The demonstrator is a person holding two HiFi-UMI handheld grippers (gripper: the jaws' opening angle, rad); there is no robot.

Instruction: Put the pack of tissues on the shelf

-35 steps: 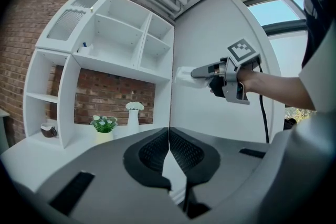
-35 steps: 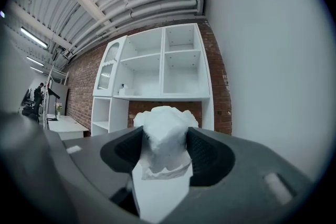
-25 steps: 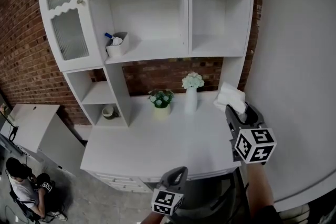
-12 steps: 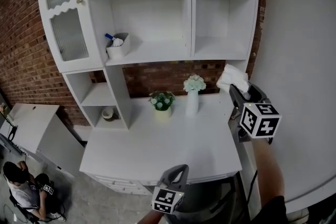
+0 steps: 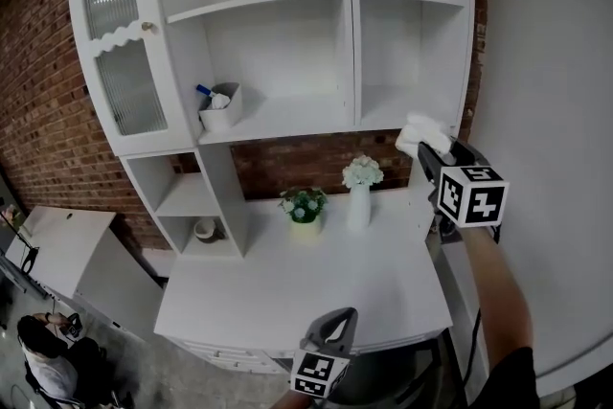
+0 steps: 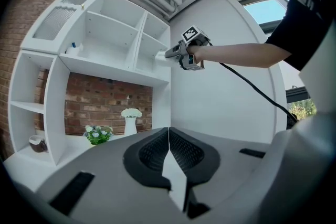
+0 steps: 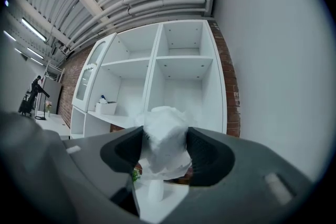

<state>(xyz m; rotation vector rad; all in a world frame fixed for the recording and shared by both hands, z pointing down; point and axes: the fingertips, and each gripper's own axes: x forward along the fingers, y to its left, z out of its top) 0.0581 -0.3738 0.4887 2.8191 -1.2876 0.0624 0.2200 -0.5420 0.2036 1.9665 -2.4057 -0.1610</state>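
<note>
The white pack of tissues [image 5: 419, 131] is pinched in my right gripper [image 5: 433, 147], which is shut on it and held level in front of the right-hand bay of the white shelf unit [image 5: 395, 106]. In the right gripper view the pack of tissues [image 7: 165, 141] bulges between the two dark pads. The left gripper view shows my right gripper [image 6: 173, 53] and the person's arm at shelf height. My left gripper [image 5: 338, 324] hangs low by the desk's front edge, its jaws closed together with nothing in them [image 6: 168, 145].
A white bin [image 5: 219, 109] with a blue-tipped item stands on the middle shelf's left side. A white vase of flowers [image 5: 360, 190] and a small potted plant [image 5: 305, 210] stand on the desk [image 5: 287, 292]. A white wall [image 5: 546, 110] is close on the right.
My right gripper has risen with the tissue pack from desk level beside the vase up to the height of the right shelf bay. The left gripper shifted only slightly.
</note>
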